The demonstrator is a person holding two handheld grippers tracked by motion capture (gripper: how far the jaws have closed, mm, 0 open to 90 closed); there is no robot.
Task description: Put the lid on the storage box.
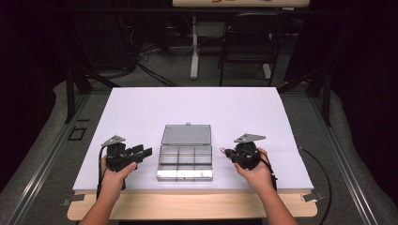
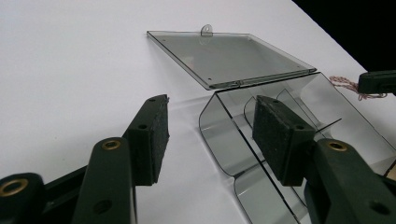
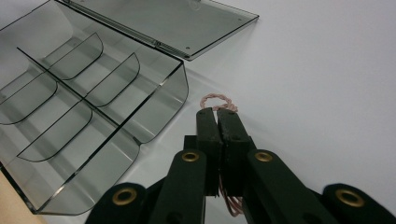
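Note:
A clear grey compartment box lies open in the middle of the white table, its lid folded flat behind it. The box's dividers form several empty compartments. My left gripper hovers just left of the box, jaws wide open with nothing between them; its pads frame the box's left wall. My right gripper sits just right of the box, shut on a pink twisted string that loops out past the tips and hangs below the jaws.
The white table top has free room behind and beside the box. Its wooden front edge runs under my forearms. A dark chair and a table leg stand on the floor beyond.

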